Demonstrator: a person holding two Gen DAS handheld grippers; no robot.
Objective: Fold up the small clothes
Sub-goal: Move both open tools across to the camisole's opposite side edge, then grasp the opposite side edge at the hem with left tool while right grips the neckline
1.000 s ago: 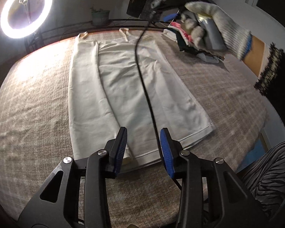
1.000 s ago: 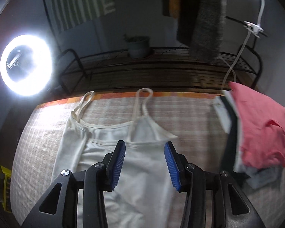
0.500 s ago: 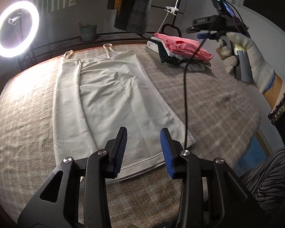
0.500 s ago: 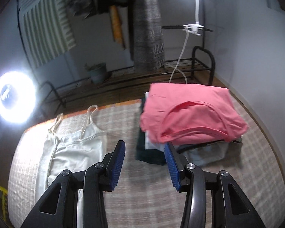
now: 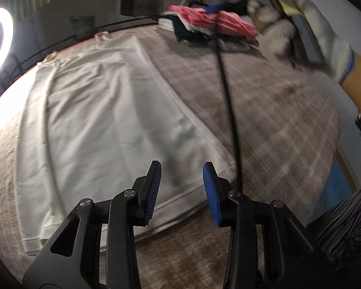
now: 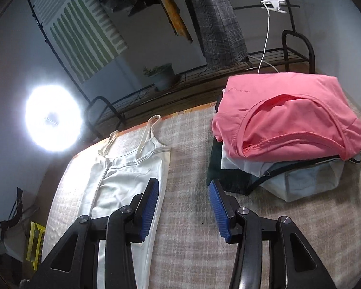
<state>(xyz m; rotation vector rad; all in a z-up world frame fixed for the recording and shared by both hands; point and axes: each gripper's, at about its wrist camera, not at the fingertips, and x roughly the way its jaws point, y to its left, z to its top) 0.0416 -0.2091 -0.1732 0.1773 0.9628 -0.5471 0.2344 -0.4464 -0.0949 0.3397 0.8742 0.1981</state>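
A white strappy slip dress (image 5: 103, 120) lies flat on the checked tablecloth (image 5: 264, 110), its left side folded inward, hem toward me. My left gripper (image 5: 181, 190) is open and empty, hovering over the hem's right part. My right gripper (image 6: 184, 207) is open and empty above bare cloth, between the dress's right edge (image 6: 132, 178) and the clothes pile. In the left wrist view the gloved right hand (image 5: 308, 21) holds its gripper handle high at the top right, blurred.
A pile of folded clothes topped by a pink garment (image 6: 288, 120) sits at the table's far right. A black cable (image 5: 228, 96) hangs across the table. A ring light (image 6: 51, 118) and a metal rack (image 6: 298, 45) stand behind the table.
The left gripper has shifted right along the hem and closer to it. The right gripper has dropped lower and nearer the table, so the dress edge and the pile look larger.
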